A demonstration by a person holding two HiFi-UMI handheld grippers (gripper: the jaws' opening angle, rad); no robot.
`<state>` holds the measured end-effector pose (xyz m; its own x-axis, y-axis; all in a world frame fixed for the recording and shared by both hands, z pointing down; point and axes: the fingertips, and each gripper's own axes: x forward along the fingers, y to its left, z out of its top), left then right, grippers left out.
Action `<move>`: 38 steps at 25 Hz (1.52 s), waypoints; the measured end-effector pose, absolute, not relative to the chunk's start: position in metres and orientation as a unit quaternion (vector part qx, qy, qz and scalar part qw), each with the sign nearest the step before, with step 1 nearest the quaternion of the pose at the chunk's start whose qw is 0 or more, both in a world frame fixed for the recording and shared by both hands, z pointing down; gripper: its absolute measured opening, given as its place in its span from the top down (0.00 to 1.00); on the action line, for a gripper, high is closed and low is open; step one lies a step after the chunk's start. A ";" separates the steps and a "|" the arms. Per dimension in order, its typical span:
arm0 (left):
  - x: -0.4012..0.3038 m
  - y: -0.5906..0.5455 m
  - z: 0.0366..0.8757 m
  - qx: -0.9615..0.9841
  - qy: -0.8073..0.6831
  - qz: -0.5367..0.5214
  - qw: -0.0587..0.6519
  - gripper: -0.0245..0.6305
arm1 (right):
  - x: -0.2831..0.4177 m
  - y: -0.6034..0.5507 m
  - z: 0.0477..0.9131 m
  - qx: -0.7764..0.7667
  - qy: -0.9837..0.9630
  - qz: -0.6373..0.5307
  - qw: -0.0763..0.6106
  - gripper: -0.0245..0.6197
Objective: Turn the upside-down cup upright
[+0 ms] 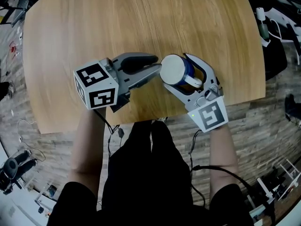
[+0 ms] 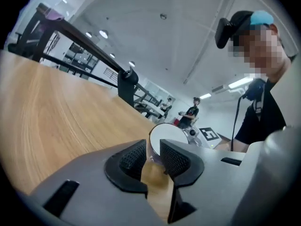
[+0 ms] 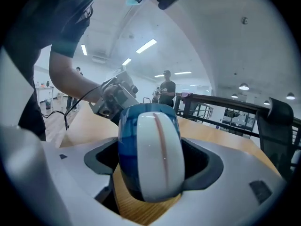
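Observation:
A blue cup point(image 1: 172, 68) with a white handle point(image 1: 193, 81) is held over the wooden table point(image 1: 141, 18), tilted, with its round white face up and turned toward the left. My right gripper point(image 1: 178, 74) is shut on it, one jaw on each side of the body. In the right gripper view the cup point(image 3: 154, 140) fills the space between the jaws of the right gripper point(image 3: 151, 161), handle toward the camera. My left gripper point(image 1: 158, 65) points at the cup from the left, its tips right at the cup's edge. In its own view the left gripper point(image 2: 154, 150) stands narrowly open with bare wood between the pads.
The table's curved front edge point(image 1: 141, 122) lies close to the person's body. Cables and gear lie on the floor at the left point(image 1: 14, 46) and right point(image 1: 277, 27). A black chair back point(image 2: 127, 84) stands at the table's far side, with people beyond it.

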<state>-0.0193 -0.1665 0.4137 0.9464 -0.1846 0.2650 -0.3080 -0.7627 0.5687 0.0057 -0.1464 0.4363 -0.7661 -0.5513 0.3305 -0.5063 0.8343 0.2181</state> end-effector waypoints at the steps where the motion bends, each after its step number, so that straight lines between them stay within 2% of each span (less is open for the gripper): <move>1: -0.020 -0.170 0.413 0.937 -0.145 0.099 0.301 0.83 | 0.006 -0.146 0.436 0.282 -0.940 -0.051 0.185 0.44; 3: -0.029 -0.183 0.413 0.940 -0.194 0.091 0.264 0.83 | 0.008 -0.145 0.435 0.287 -0.945 -0.020 0.158 0.44; 5: -0.043 -0.200 0.417 0.935 -0.264 0.092 0.217 0.93 | 0.009 -0.144 0.429 0.292 -0.949 0.021 0.117 0.44; 7: -0.047 -0.210 0.426 0.926 -0.315 0.111 0.177 0.95 | 0.007 -0.141 0.424 0.285 -0.953 0.040 0.090 0.44; 12: -0.023 -0.207 0.454 0.918 -0.324 0.188 0.128 0.95 | -0.011 -0.136 0.431 0.264 -0.959 0.051 0.090 0.44; 17: -0.029 -0.204 0.465 0.911 -0.328 0.196 0.154 0.95 | -0.021 -0.136 0.441 0.257 -0.958 0.065 0.110 0.44; 22: -0.038 -0.192 0.481 0.907 -0.316 0.234 0.150 0.95 | -0.025 -0.135 0.460 0.243 -0.955 0.072 0.155 0.44; 29: -0.038 -0.196 0.469 0.915 -0.311 0.216 0.142 0.95 | -0.041 -0.129 0.474 0.225 -0.948 0.049 0.220 0.44; 38: -0.044 -0.197 0.480 0.909 -0.308 0.227 0.165 0.95 | -0.045 -0.131 0.478 0.219 -0.946 0.080 0.226 0.44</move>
